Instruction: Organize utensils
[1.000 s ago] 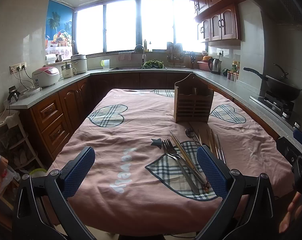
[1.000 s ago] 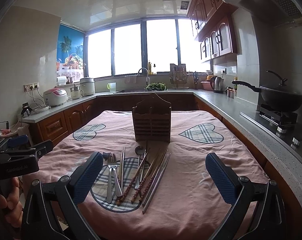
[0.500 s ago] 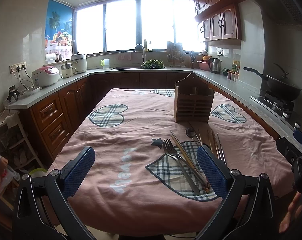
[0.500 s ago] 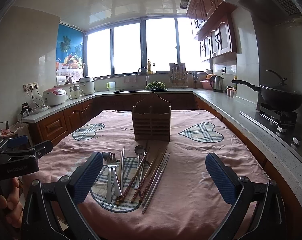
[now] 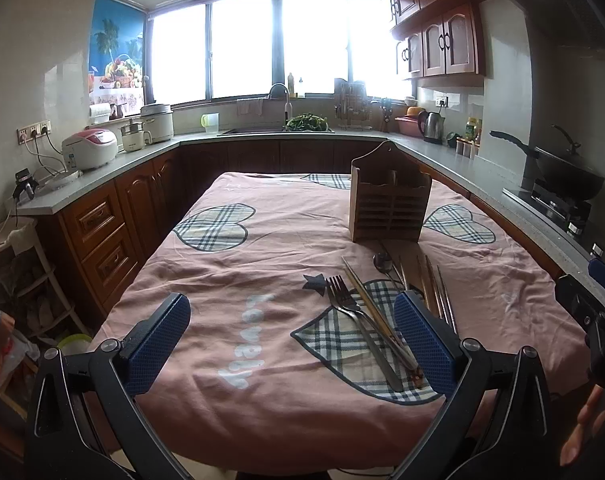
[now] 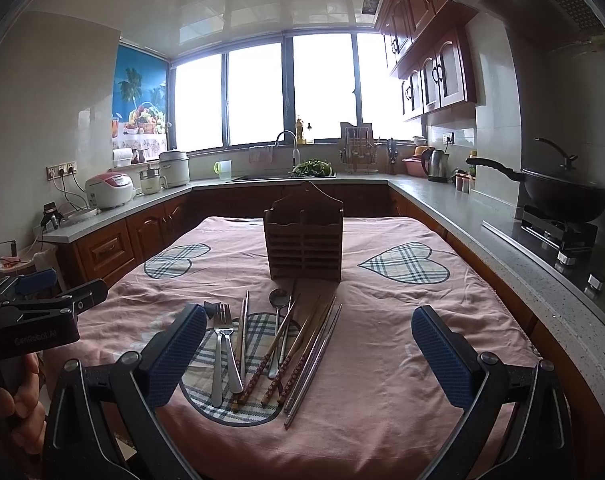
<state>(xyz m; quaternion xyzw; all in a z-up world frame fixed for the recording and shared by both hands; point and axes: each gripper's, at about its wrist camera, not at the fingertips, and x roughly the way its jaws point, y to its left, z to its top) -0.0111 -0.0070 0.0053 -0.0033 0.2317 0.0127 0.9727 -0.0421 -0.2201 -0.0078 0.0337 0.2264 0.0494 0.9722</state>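
A wooden utensil holder (image 6: 303, 242) stands upright mid-table; it also shows in the left wrist view (image 5: 388, 212). In front of it lie two forks (image 6: 223, 350), a spoon (image 6: 278, 300) and several chopsticks (image 6: 302, 354) in a loose row on the pink tablecloth (image 6: 382, 320). In the left wrist view the forks (image 5: 358, 320) and chopsticks (image 5: 432, 286) lie near my right-hand finger. My left gripper (image 5: 290, 344) is open and empty above the table's near edge. My right gripper (image 6: 308, 354) is open and empty, just behind the utensils' near ends.
Kitchen counters wrap around the table on three sides. A wok (image 6: 558, 196) sits on the stove at the right. A rice cooker (image 6: 108, 196) stands on the left counter. The other gripper shows at the left edge of the right wrist view (image 6: 34, 312).
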